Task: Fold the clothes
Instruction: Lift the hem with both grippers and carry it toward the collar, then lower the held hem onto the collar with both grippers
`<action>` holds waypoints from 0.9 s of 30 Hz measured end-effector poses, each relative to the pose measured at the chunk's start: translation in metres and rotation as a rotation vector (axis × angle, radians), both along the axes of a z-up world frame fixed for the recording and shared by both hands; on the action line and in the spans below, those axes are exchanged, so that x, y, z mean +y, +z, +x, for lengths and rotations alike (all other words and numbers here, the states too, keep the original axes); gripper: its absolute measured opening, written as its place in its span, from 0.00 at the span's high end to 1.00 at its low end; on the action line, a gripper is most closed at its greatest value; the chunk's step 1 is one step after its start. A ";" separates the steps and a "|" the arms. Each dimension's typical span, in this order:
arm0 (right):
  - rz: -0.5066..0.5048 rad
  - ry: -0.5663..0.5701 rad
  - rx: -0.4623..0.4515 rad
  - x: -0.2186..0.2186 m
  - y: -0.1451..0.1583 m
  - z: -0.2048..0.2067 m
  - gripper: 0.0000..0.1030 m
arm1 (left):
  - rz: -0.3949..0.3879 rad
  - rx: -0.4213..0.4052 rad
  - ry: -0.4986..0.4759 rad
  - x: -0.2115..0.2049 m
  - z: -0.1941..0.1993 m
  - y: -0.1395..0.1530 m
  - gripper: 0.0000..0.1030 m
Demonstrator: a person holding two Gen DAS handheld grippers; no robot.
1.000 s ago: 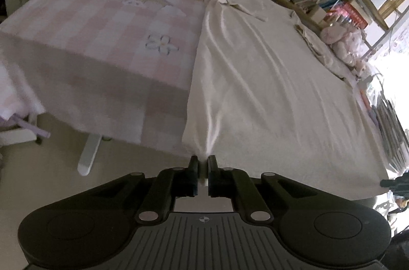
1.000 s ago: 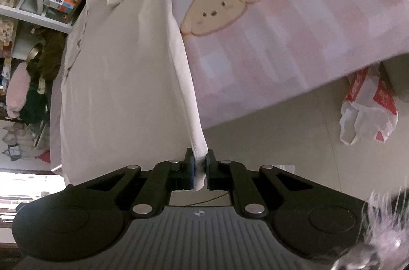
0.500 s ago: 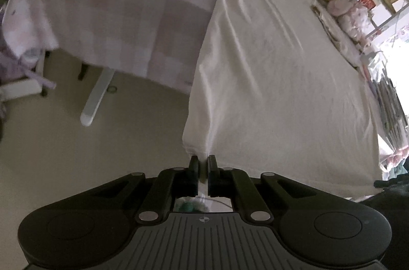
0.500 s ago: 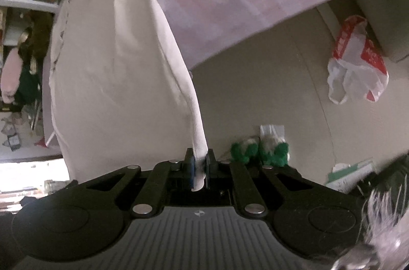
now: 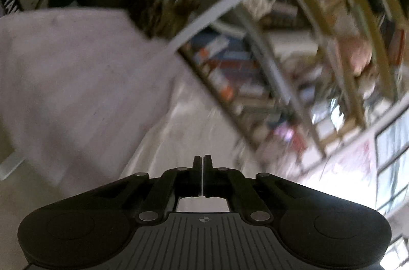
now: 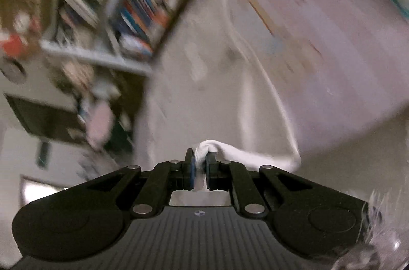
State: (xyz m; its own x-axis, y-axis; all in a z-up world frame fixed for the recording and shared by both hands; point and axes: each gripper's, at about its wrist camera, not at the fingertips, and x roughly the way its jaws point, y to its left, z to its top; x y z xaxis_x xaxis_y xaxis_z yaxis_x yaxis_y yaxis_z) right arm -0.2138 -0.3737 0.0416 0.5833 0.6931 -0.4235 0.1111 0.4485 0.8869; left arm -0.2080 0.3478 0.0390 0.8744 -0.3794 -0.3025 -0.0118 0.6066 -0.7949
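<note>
The cream garment (image 5: 163, 137) lies on the pink checked tablecloth (image 5: 76, 70); both views are badly motion-blurred. My left gripper (image 5: 202, 157) is at the garment's near edge. Its jaws are closing the last bit, and only a thin white line of cloth shows between the pads. In the right wrist view, my right gripper (image 6: 200, 155) is shut on a bunched white fold of the garment (image 6: 204, 80). That fold bulges over the fingertips and trails off to the right in a loop. The garment's long side edge runs away over the tablecloth (image 6: 332, 52).
A crowded bookshelf (image 5: 255, 80) stands right behind the table, and it fills the upper left of the right wrist view (image 6: 143, 9). A bright window (image 5: 391, 155) is at the right. Dark clutter sits beyond the table's far corner.
Both grippers have risen and tipped up, so the floor has dropped out of view and the shelves fill the frames. The garment's near edge has come up with them and now folds over.
</note>
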 end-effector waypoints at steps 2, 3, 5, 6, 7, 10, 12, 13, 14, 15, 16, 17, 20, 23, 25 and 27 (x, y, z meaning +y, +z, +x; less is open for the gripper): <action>-0.016 -0.017 -0.030 0.008 0.006 0.027 0.93 | 0.013 -0.021 -0.002 -0.006 0.025 0.006 1.00; -0.027 -0.025 -0.044 0.013 0.009 0.040 0.93 | 0.035 -0.031 -0.022 -0.010 0.038 0.010 1.00; -0.073 -0.020 -0.058 0.022 0.014 0.062 0.93 | 0.099 -0.031 -0.075 -0.015 0.053 0.012 1.00; -0.086 -0.020 -0.051 0.028 0.014 0.070 0.93 | 0.136 -0.019 -0.097 -0.019 0.060 0.013 1.00; -0.098 -0.021 -0.042 0.034 0.015 0.078 0.93 | 0.174 -0.007 -0.120 -0.022 0.066 0.014 1.00; -0.097 0.007 -0.057 0.043 0.015 0.089 0.93 | 0.209 0.018 -0.159 -0.030 0.066 0.006 1.00; -0.101 0.015 -0.042 0.045 0.010 0.093 0.93 | 0.202 0.062 -0.177 -0.032 0.054 -0.005 1.00; -0.102 0.019 -0.034 0.046 0.008 0.095 0.93 | 0.206 0.090 -0.186 -0.034 0.046 -0.012 1.00; -0.104 0.023 -0.025 0.047 0.005 0.097 0.93 | 0.214 0.121 -0.194 -0.036 0.037 -0.019 0.99; -0.105 0.027 -0.017 0.048 0.003 0.099 0.93 | 0.228 0.159 -0.206 -0.038 0.028 -0.027 0.96; -0.105 0.031 -0.009 0.047 0.001 0.097 0.93 | 0.256 0.206 -0.225 -0.041 0.018 -0.036 0.95; -0.105 0.035 -0.001 0.045 -0.002 0.095 0.93 | 0.302 0.260 -0.244 -0.045 0.009 -0.045 0.92; -0.113 0.042 0.020 0.040 -0.005 0.086 0.93 | 0.484 0.443 -0.303 -0.065 -0.011 -0.078 0.67; -0.144 0.020 0.032 0.032 -0.001 0.078 0.93 | 0.620 0.529 -0.343 -0.086 -0.020 -0.112 0.66; -0.167 0.005 0.031 0.028 0.004 0.074 0.93 | 0.652 0.540 -0.351 -0.096 -0.021 -0.131 0.66; -0.189 0.008 0.025 0.029 0.009 0.073 0.93 | 0.633 0.515 -0.335 -0.103 -0.015 -0.143 0.66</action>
State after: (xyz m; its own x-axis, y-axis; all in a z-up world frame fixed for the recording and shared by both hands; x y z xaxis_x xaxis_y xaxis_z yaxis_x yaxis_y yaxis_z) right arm -0.1404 -0.3451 0.0508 0.5659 0.6044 -0.5608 0.1281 0.6074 0.7840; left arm -0.2226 0.2446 -0.1037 0.4442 -0.2191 -0.8687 -0.0187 0.9672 -0.2535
